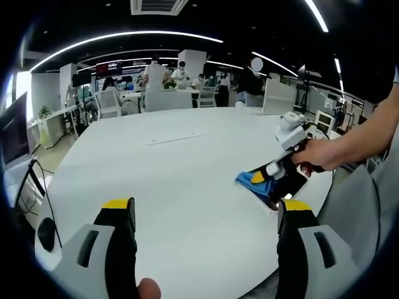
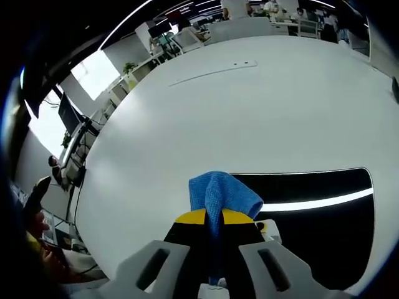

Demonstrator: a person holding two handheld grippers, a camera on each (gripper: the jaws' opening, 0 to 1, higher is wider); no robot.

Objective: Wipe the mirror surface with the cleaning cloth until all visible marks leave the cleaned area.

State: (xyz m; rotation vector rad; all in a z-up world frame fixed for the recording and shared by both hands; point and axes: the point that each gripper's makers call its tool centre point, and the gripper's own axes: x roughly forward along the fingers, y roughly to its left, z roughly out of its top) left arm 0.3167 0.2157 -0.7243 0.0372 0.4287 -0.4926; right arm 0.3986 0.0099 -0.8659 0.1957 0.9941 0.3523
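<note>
The right gripper [image 2: 214,218] pinches the blue cleaning cloth [image 2: 221,194] between closed jaws, its bunched end over the mirror's [image 2: 324,212] near-left edge at lower right. The left gripper [image 1: 206,215] hovers with jaws wide, empty, above bare white worktop [image 1: 181,168].

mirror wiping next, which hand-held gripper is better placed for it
Right. The right hand-held gripper is shut on the blue cloth at the mirror edge; the left hand-held gripper is open, over bare table.
</note>
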